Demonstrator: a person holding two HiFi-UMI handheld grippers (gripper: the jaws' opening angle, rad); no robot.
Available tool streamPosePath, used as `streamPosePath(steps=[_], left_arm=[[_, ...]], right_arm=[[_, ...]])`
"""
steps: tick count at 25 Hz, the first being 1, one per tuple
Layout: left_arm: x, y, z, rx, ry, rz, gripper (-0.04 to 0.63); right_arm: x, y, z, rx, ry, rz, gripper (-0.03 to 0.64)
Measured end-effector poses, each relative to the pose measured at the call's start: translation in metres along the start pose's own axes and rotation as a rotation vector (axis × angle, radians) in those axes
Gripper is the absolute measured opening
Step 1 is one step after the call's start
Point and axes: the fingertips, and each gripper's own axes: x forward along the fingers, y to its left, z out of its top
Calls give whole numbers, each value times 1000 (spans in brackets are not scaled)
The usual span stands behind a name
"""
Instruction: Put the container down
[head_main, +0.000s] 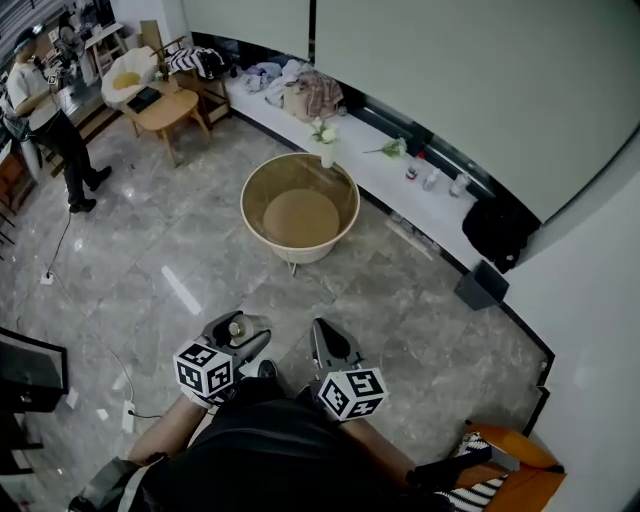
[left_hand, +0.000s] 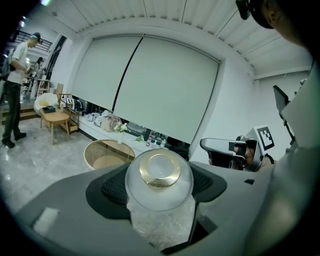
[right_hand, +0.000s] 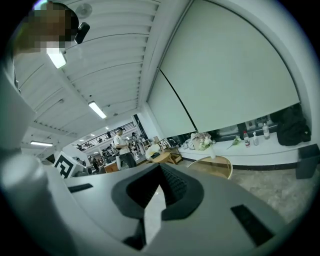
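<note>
Your gold-capped clear container (left_hand: 159, 179) sits low centre in the left gripper view, clamped by the left gripper (head_main: 238, 332) against your body. Nothing is set down yet. Right gripper (right_hand: 157, 192) is pressed together, empty. Round table (head_main: 347, 192) stands well apart ahead.

Head view steeply down, gripper views forward, low; all share round table (head_main: 300, 217)

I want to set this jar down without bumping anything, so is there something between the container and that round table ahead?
Nothing visible. The container sits clamped in the fingers of the left gripper, and only tile floor lies between it and the round table. The flower vase stands beyond the table.
</note>
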Motion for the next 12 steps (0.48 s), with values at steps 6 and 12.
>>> streamPosePath(steps=[6,12], left_arm=[[4,23,1,-7,-6,27,341],[30,76,16,-2,-2,25,341]], right_arm=[[11,0,-6,-16,35,-2,2],[60,-17,-2,-9,49,-58,2]])
